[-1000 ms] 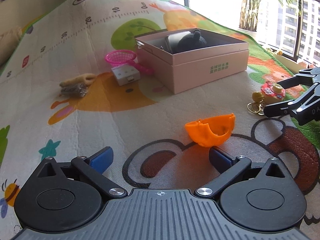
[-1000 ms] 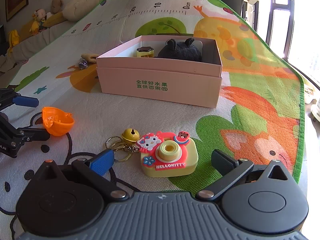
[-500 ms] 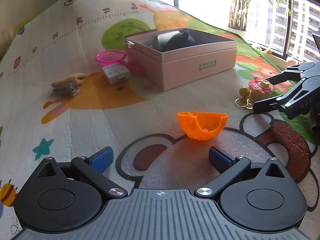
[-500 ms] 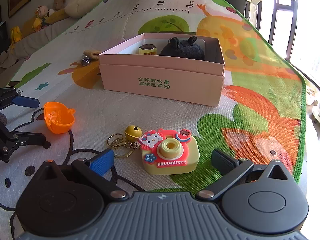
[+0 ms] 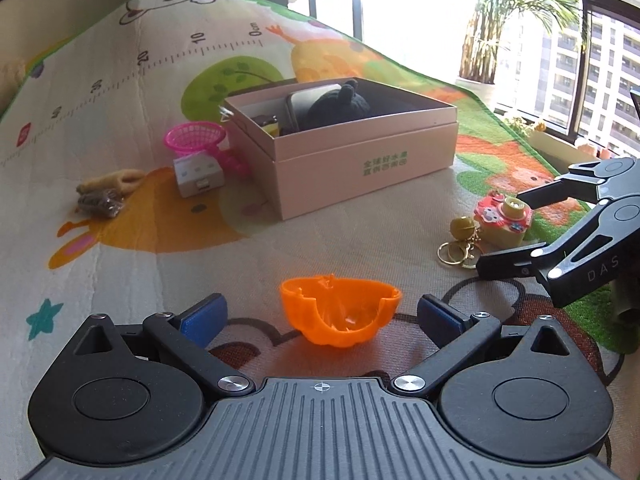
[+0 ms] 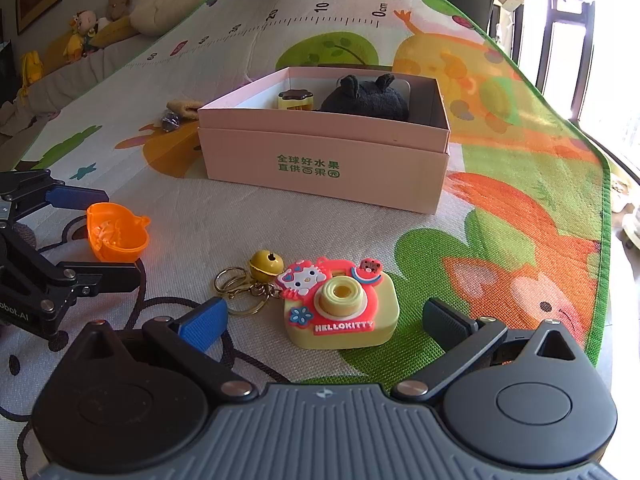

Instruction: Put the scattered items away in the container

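Observation:
A pink box (image 5: 360, 152) (image 6: 324, 160) stands on the play mat and holds a black plush toy (image 6: 364, 98) and a small yellow block (image 6: 296, 100). An orange plastic half-shell (image 5: 340, 312) (image 6: 116, 232) lies between the open fingers of my left gripper (image 5: 320, 316). A yellow Hello Kitty toy camera (image 6: 340, 308) (image 5: 504, 220) with a bell keyring (image 6: 256, 276) lies between the open fingers of my right gripper (image 6: 324, 316). Neither gripper touches its object.
Left of the box lie a pink mesh basket (image 5: 196, 136), a small white block (image 5: 198, 176), and a tan toy with a dark wrapped item (image 5: 104, 192). The mat's green edge (image 6: 604, 184) runs on the right by the window. Plush toys (image 6: 84, 28) sit far left.
My left gripper has moved forward until the orange shell sits between its fingers. My right gripper has closed in on the toy camera, which now lies between its fingers.

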